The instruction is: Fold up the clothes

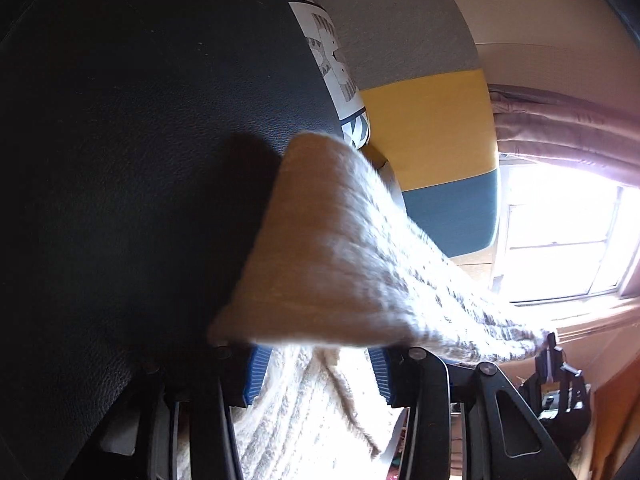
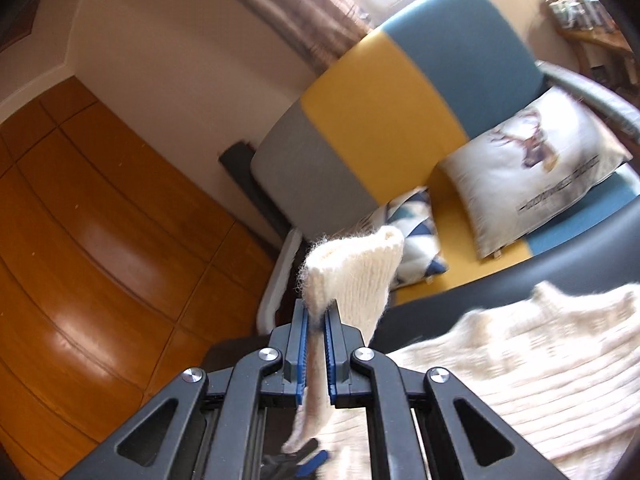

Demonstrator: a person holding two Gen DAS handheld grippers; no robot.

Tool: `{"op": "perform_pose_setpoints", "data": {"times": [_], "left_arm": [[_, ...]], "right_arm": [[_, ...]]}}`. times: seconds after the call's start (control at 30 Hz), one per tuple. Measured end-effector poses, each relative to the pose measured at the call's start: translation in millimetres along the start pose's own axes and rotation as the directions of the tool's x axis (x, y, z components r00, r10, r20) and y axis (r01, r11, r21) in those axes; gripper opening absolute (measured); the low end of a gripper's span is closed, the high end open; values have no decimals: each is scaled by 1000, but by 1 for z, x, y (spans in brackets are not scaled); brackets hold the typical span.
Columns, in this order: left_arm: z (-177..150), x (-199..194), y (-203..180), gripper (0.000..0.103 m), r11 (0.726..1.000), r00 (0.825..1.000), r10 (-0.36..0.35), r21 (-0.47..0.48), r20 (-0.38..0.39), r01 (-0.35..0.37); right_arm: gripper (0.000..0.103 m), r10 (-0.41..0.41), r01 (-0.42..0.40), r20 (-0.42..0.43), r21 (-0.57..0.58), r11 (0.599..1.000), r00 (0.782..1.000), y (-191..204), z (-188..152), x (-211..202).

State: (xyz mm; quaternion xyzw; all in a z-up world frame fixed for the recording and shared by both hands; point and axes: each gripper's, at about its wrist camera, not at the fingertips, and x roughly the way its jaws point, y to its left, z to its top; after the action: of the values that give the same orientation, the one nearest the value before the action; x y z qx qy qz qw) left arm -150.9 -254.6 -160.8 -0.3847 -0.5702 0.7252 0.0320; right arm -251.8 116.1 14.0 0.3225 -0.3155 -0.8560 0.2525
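Right gripper (image 2: 316, 316) has its blue pads pressed together on a corner of the cream knit sweater (image 2: 520, 356), with a tuft of knit poking up past the tips. The left gripper (image 1: 316, 372) is partly spread with a bunched fold of the same sweater between its pads, looks like it's gripping it, though the fabric hides the contact. The rest of the sweater lies on the dark tabletop (image 1: 140, 160). Behind that is a grey, yellow and blue sofa (image 2: 380, 100) with a deer-print cushion (image 2: 532, 160), and orange wooden wardrobe doors (image 2: 100, 220) off to the side.
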Motion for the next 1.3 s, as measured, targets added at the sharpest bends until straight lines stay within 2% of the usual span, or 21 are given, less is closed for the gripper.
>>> {"op": "perform_pose_setpoints", "data": {"times": [0.2,0.3,0.33,0.4,0.5,0.63,0.7,0.77,0.9,0.97,1.0,1.03,1.07,1.1,1.2,1.23,1.3], "left_arm": [[-8,11,-11,44,997,998,61,55,7,-61],[-12,16,-17,44,994,997,82,77,7,-82],[-13,18,-18,44,993,996,88,84,7,-88],[-14,20,-21,44,992,996,91,90,5,-91],[-15,22,-23,44,990,995,100,98,3,-100],[-15,23,-22,44,990,994,107,93,-7,-106],[-14,23,-22,44,989,994,108,98,-9,-107],[-13,21,-17,44,991,995,99,89,-20,-97],[-13,17,-11,44,994,996,80,78,-31,-77],[-11,19,-12,44,994,996,78,78,-31,-76],[-11,19,-13,44,993,996,83,84,-25,-81],[-11,19,-15,44,992,996,89,92,-18,-87],[-12,17,-17,44,989,995,103,106,-4,-102],[-13,16,-19,42,985,993,119,128,8,-119],[-17,14,-29,20,963,984,167,203,56,-175],[-19,13,-33,18,953,980,182,231,75,-195],[-21,15,-38,14,950,982,176,249,66,-187]], "right_arm": [[6,-56,47,71,115,992,996,-68,6,-50],[6,-104,93,65,145,985,992,-95,3,-62],[6,-107,98,50,161,982,993,-104,0,-65],[7,-51,54,-17,222,974,999,-123,-13,-58],[10,-15,52,-131,286,957,991,-143,-42,-36],[14,43,98,-275,479,873,960,-173,-86,2],[23,67,97,-251,587,804,966,-189,-100,13],[26,54,118,-240,644,756,969,-201,-106,20],[26,12,102,-156,699,708,988,-212,-107,30],[25,-24,115,-142,684,720,990,-211,-105,37],[23,-40,135,-160,645,752,986,-207,-104,43],[21,-64,164,-190,573,803,980,-199,-100,47],[9,-106,203,-222,479,854,969,-188,-95,51],[7,-142,229,-232,407,884,962,-179,-91,51],[6,-201,253,-188,313,915,961,-160,-80,43],[6,-221,265,-177,278,924,959,-154,-74,40],[6,-244,276,-161,223,935,956,-144,-63,34]]}}
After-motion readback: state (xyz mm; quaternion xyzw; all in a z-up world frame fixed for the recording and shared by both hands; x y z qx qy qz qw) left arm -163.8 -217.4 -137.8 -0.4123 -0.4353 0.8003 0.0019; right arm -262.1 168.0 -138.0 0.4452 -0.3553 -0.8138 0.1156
